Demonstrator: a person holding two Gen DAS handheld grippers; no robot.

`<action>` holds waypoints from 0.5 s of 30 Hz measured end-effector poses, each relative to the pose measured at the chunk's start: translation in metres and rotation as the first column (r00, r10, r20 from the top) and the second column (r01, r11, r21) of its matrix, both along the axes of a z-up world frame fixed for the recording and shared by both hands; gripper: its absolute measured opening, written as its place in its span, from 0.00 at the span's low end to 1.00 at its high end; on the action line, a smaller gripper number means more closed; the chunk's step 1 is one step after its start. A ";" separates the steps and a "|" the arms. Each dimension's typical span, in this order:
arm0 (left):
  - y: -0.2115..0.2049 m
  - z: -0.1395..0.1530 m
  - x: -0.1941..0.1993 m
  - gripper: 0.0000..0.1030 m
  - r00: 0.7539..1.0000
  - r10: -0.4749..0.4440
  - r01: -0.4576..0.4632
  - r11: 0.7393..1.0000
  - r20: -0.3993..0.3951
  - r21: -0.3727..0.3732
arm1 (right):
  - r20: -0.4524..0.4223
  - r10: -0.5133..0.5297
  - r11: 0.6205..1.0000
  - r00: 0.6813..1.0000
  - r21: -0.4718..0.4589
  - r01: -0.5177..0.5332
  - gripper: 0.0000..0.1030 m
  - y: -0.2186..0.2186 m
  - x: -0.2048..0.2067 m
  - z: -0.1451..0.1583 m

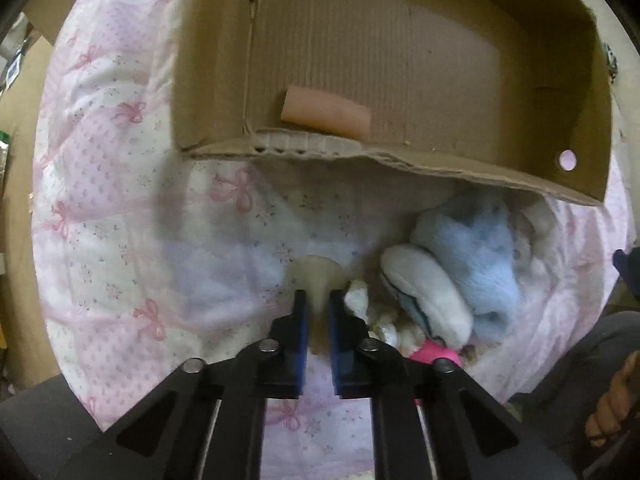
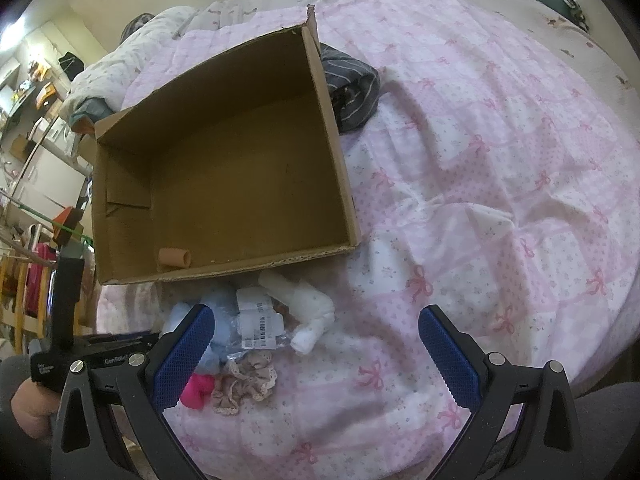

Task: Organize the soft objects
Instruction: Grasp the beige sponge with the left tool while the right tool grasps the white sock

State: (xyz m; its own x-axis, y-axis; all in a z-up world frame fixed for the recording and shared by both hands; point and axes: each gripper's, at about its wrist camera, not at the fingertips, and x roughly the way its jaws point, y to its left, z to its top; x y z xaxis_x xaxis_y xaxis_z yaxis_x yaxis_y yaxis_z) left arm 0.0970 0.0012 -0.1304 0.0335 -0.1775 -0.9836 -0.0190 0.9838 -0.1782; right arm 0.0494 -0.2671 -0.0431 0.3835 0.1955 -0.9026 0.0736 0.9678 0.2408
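Left wrist view first: we are counting one left gripper point(image 1: 318, 308), pointing down at the bed, its two blue-padded fingers point(image 1: 301, 320) drawn close together and pinching one pale cream soft piece point(image 1: 316, 276) that is lying on the quilt; what that piece is we cannot tell through the blur. We are listing one pink bow-print quilt point(image 1: 120, 208) covering the bed, and one open cardboard box point(image 1: 400, 60) sitting on it just beyond the gripper. Inside the box we are finding one item only, a peach-coloured soft roll point(image 1: 326, 114) resting against the near wall. Just right of the gripper, in front of the box, we are tallying one small heap: one light blue plush point(image 1: 476, 248), one white plush piece point(image 1: 424, 292) leaning on it, one bright pink item point(image 1: 434, 354), and some crinkled white bits too blurred to count. Right wrist view adds to the heap one beige lace-edged scrunchie point(image 2: 248, 376), one clear packet with a barcode label point(image 2: 260, 324), and one rolled white cloth point(image 2: 308, 312). We are also noting one right gripper point(image 2: 316, 356), its two fingers spread wide over the quilt and gripping nothing, and one dark striped garment point(image 2: 352, 88) lying beside the box's right wall.
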 end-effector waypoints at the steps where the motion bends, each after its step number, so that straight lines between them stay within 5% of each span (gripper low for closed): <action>1: 0.003 0.006 -0.002 0.08 1.000 0.017 -0.017 1.000 0.008 0.001 | 0.000 -0.003 1.000 1.000 0.000 0.003 1.00 -0.001 0.001 0.000; 7: 0.037 0.053 -0.043 0.08 0.989 0.128 -0.123 0.990 0.070 -0.064 | -0.017 -0.054 0.998 0.998 0.032 0.054 1.00 -0.017 0.002 -0.005; 15: 0.060 0.079 -0.050 0.08 0.973 0.173 -0.171 0.985 0.154 -0.028 | -0.049 -0.082 0.994 0.995 0.067 0.085 1.00 -0.022 0.006 -0.013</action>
State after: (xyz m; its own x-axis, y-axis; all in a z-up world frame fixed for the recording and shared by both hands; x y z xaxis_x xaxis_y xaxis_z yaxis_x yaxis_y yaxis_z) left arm 0.0475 0.0615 -0.0518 0.2171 -0.1698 -0.9613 -0.1590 0.9655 -0.2064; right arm 0.0556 -0.2888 -0.0558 0.3597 0.2267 -0.9051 0.1656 0.9391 0.3010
